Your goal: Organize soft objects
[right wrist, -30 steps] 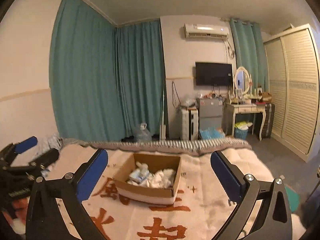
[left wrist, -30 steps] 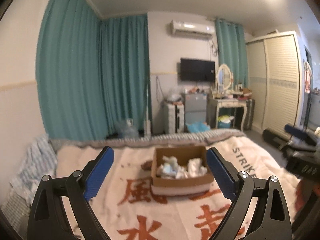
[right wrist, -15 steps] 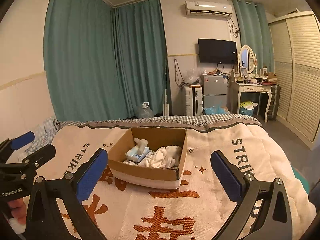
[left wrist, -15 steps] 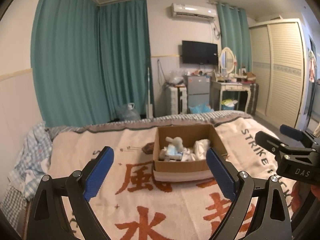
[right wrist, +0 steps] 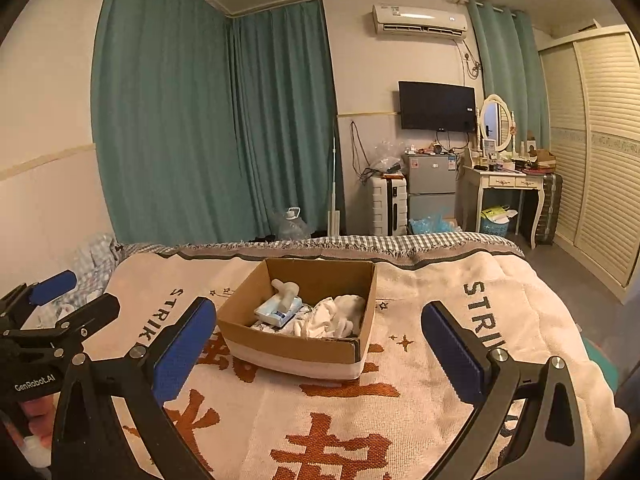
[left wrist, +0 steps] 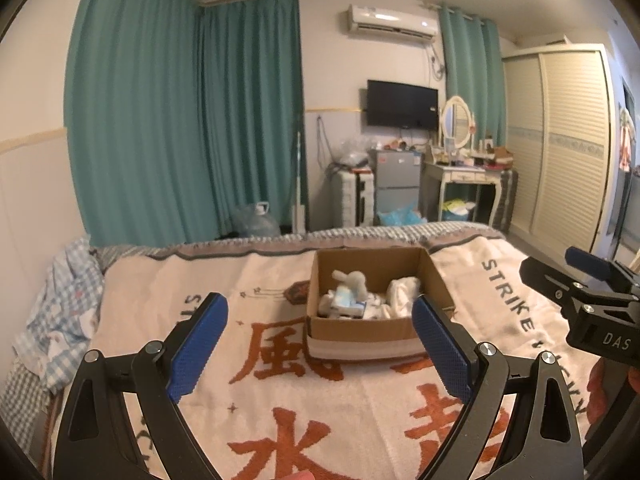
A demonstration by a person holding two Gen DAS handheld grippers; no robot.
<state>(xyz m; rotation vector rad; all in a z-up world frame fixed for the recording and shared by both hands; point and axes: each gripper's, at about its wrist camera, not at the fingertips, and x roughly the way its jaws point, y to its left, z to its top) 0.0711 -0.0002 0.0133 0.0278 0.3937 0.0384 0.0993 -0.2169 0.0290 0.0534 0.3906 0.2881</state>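
Both hand-held grippers are spread wide and hold nothing: left hand-held gripper, right hand-held gripper. The soft things lie inside the cardboard box on the bed blanket: white cloth, a tissue pack w/ a pale tube-shaped thing on top. Risks, in my opinion: the cloth is loose, so a pinch may catch only a fold and drag the pack out too; the light box can slide or tip on the soft blanket if a finger pushes its wall; the two grippers are near each other and may collide.
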